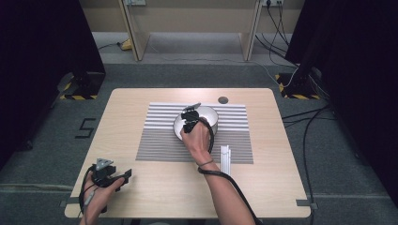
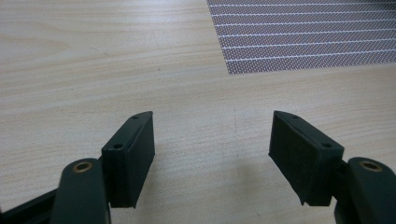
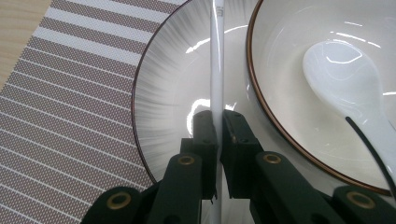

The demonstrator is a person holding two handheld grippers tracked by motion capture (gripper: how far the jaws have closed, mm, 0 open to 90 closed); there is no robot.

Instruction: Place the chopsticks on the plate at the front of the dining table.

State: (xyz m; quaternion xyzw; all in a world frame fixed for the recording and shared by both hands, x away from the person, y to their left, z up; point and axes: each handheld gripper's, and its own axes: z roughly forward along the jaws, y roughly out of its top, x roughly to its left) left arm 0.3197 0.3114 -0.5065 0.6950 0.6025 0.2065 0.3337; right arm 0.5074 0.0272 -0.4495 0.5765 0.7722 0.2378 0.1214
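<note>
One chopstick (image 3: 217, 65) pinched upright in the right gripper (image 3: 218, 135).
Its long axis runs straight up the frame's middle, over the plate (image 3: 173, 84) left of the bowl (image 3: 299, 60) holding a spoon (image 3: 345, 79); the left gripper (image 2: 212, 154), lower left in the high view, stands spread over bare table (image 2: 93, 70).

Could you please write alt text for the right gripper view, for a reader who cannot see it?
The right claw is shut on a thin white chopstick, held over a plate on a striped placemat. To the right, a white bowl with a brown rim holds a white ceramic spoon.
</note>
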